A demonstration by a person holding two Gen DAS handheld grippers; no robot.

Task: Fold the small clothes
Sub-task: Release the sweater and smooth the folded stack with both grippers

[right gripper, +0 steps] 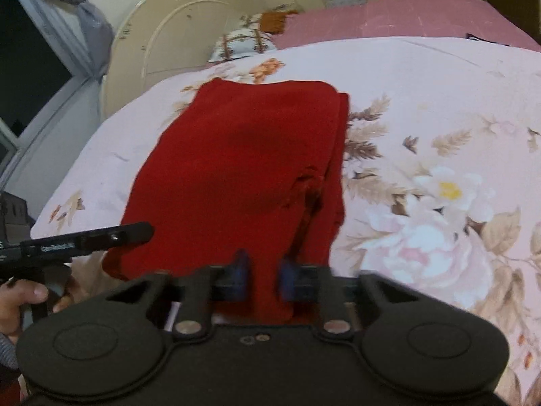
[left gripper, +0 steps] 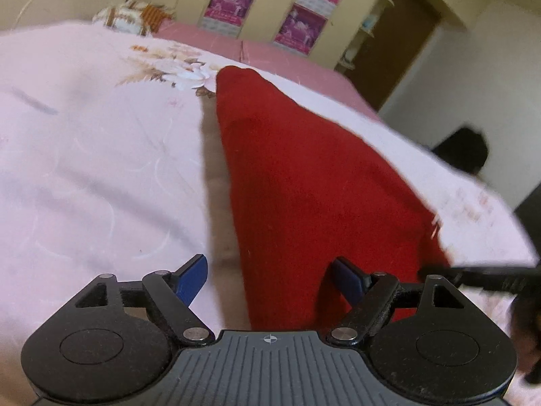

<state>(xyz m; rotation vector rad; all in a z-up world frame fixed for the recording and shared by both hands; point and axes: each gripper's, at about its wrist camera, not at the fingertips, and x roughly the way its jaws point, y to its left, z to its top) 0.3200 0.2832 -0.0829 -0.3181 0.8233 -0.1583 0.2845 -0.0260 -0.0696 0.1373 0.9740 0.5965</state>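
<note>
A red garment (left gripper: 304,169) (right gripper: 236,155) lies folded lengthwise on the pink floral quilt (left gripper: 84,135) (right gripper: 422,101); its near edge is raised off the quilt and casts a shadow. My right gripper (right gripper: 264,264) is shut on that near edge, with red cloth pinched between the blue pads. My left gripper (left gripper: 270,265) stands wide open with the cloth running between its fingers, close to the right pad, and neither pad presses on it. In the right wrist view a left finger (right gripper: 101,237) reaches over the garment's near left corner, held by a hand (right gripper: 20,297).
The quilt covers a bed with a cream headboard (right gripper: 175,34) and a patterned pillow (left gripper: 125,17) (right gripper: 243,40). A pink sheet (right gripper: 389,17) shows beyond. A wardrobe with posters (left gripper: 233,0) stands behind, a window with curtain (right gripper: 67,0) at left, a dark object (left gripper: 466,149) off the bed edge.
</note>
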